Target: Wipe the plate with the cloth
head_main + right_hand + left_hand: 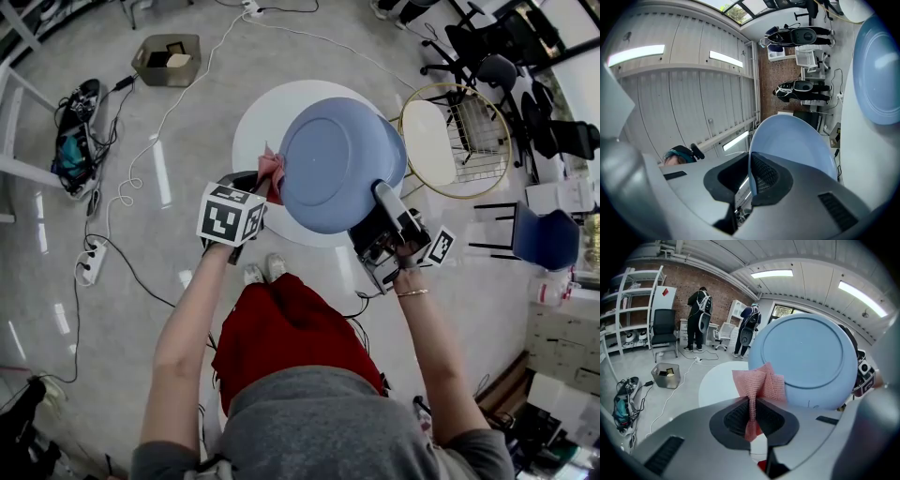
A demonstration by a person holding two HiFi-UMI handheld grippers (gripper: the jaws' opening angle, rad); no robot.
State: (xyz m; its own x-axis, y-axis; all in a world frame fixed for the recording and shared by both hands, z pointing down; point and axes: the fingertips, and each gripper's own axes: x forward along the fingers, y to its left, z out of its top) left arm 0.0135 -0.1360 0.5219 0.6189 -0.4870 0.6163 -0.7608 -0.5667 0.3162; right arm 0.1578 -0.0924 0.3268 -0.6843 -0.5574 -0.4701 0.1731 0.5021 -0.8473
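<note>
Farthest left of the plate (337, 164), the head view shows an open box (167, 59) on the floor. It does not show the two people with backpacks (698, 317) standing well behind the plate; these appear only in the left gripper view. Just left of the plate, the left gripper (265, 187) has its jaws closed tight on a pink cloth (272, 173). The left gripper view shows the cloth pinched in a thin fold between the pads, fanning out above them toward the plate's lower left edge. From above, the cloth sits right at the plate's left rim, though neither view settles whether it touches. The pale blue plate is held up, tilted, over a round white table (267, 122), with one broad face turned to the left gripper. At the plate's lower right edge, the right gripper (382, 197) holds it. Only the right gripper view shows how: the jaws are nearly together, clamping the thin rim edge-on between the pads. Right of the plate, seen from the head only, stands a gold wire stand (457, 141).
</note>
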